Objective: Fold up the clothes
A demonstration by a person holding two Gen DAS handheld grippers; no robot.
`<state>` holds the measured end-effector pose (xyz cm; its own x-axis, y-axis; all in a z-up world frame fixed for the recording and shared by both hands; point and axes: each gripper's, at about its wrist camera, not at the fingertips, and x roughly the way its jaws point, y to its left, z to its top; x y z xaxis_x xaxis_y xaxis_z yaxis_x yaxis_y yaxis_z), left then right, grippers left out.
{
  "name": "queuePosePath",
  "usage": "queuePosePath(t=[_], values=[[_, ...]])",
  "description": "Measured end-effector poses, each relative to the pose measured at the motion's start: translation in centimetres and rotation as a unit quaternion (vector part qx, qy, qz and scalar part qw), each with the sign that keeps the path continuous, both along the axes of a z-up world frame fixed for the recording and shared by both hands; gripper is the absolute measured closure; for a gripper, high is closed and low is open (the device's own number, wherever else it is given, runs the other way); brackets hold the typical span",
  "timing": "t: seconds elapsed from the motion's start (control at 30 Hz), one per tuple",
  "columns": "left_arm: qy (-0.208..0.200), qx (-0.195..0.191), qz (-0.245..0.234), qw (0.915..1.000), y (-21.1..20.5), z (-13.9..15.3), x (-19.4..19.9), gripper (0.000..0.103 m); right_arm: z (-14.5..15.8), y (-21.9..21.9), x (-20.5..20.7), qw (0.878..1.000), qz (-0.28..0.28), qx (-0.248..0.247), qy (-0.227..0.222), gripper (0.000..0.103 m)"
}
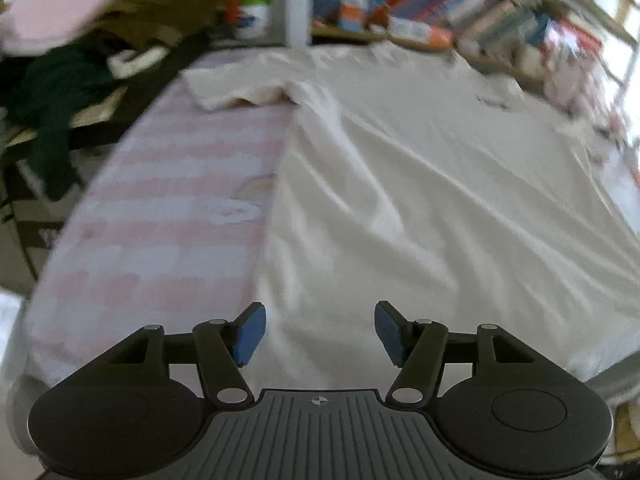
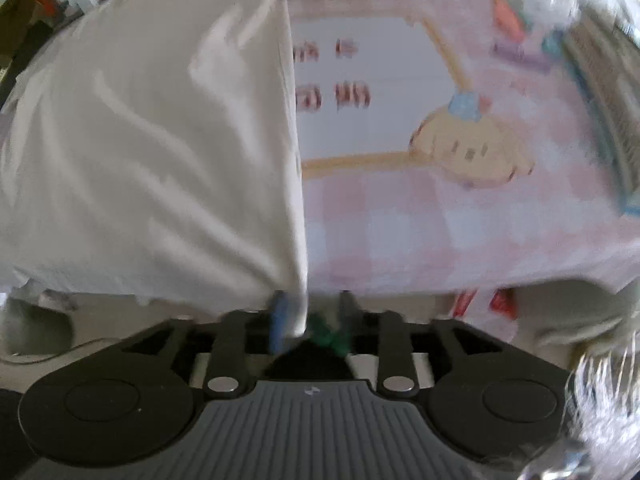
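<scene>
A white T-shirt (image 1: 420,168) lies spread flat on a pink checked tablecloth (image 1: 168,208), one sleeve (image 1: 236,86) at the far left. My left gripper (image 1: 320,332) is open and empty, hovering just above the shirt's near left edge. In the right wrist view the same shirt (image 2: 152,152) covers the left half of the table. My right gripper (image 2: 310,320) has its fingers nearly closed at the table's front edge, with the shirt's bottom right corner (image 2: 298,308) hanging between them. Both views are motion-blurred.
A pile of dark green, brown and pink clothes (image 1: 76,52) lies at the far left. Shelves of books (image 1: 460,8) stand behind the table. The cloth carries a cartoon print (image 2: 468,148). Small coloured items (image 2: 516,28) and a blue-edged object (image 2: 604,100) sit at the far right.
</scene>
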<state>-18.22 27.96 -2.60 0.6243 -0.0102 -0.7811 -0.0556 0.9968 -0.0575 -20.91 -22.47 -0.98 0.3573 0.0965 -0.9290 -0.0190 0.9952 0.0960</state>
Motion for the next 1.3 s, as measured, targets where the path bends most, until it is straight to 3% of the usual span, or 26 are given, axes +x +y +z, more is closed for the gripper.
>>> queuePosePath(t=[0.13, 0.3, 0.4, 0.43, 0.47, 0.5, 0.53, 0.63, 0.73, 0.83, 0.9, 1.03, 1.13, 1.17, 1.2, 1.23, 1.3], values=[[-0.01, -0.005, 0.046, 0.9989, 2.1, 0.0, -1.5, 0.042, 1.4, 0.2, 0.5, 0.998, 0.005, 0.0, -0.055, 0.069], [0.01, -0.012, 0.051, 0.9986, 2.6, -1.1, -1.2, 0.044, -0.4, 1.9, 3.1, 0.999, 0.024, -0.018, -0.041, 0.071], [0.01, -0.003, 0.043, 0.999, 2.0, -1.6, -1.4, 0.063, -0.8, 2.3, 3.0, 0.999, 0.026, -0.019, -0.036, 0.073], [0.009, -0.005, 0.042, 0.9991, 2.0, -1.6, -1.5, 0.075, -0.8, 2.3, 2.9, 0.999, 0.026, -0.018, -0.036, 0.075], [0.007, -0.01, 0.042, 0.9991, 2.1, -1.6, -1.5, 0.097, -0.9, 2.4, 2.7, 0.999, 0.026, -0.017, -0.036, 0.083], [0.01, -0.031, 0.043, 0.9986, 2.3, -1.5, -1.5, 0.101, -0.9, 2.5, 2.6, 0.999, 0.026, -0.017, -0.036, 0.093], [0.012, -0.055, 0.045, 0.9974, 2.6, -1.4, -1.5, 0.103, -0.9, 2.6, 2.5, 0.999, 0.026, -0.016, -0.036, 0.096], [-0.001, -0.047, 0.042, 0.998, 2.4, -0.4, -1.9, 0.103, -1.0, 2.8, 2.2, 0.999, 0.026, -0.014, -0.037, 0.098], [0.016, -0.048, 0.07, 0.9963, 3.8, -1.1, -1.7, 0.103, -1.0, 3.0, 1.8, 0.999, 0.026, -0.012, -0.037, 0.098], [0.025, -0.031, 0.053, 0.9978, 3.4, -1.3, -1.6, 0.103, -1.1, 3.1, 1.7, 0.999, 0.026, -0.01, -0.036, 0.098], [0.027, -0.02, 0.041, 0.9986, 3.0, -1.3, -1.4, 0.102, -1.2, 3.0, 1.8, 0.999, 0.024, -0.008, -0.035, 0.098], [0.023, 0.0, 0.026, 0.9994, 2.2, -1.0, -1.6, 0.09, -1.2, 3.0, 2.2, 0.999, 0.022, -0.013, -0.031, 0.097], [0.001, 0.053, 0.023, 0.9983, 1.4, 0.2, -2.1, 0.073, -0.7, 2.9, 2.3, 0.999, 0.016, -0.015, -0.038, 0.084], [-0.014, 0.062, 0.021, 0.9978, 1.1, 0.8, -2.3, 0.062, -0.3, 2.8, 2.3, 0.999, 0.009, -0.015, -0.047, 0.072], [-0.033, 0.063, 0.016, 0.9973, 0.7, 1.5, -2.4, 0.057, 0.2, 2.7, 2.3, 0.998, 0.001, -0.014, -0.057, 0.064], [-0.049, 0.06, 0.013, 0.9969, 0.4, 2.0, -2.4, 0.047, 0.6, 2.5, 2.4, 0.998, -0.006, -0.01, -0.067, 0.063], [-0.074, 0.049, 0.009, 0.996, -0.3, 2.9, -2.2, 0.039, 1.5, 2.3, 2.7, 0.996, -0.024, -0.004, -0.085, 0.058]])
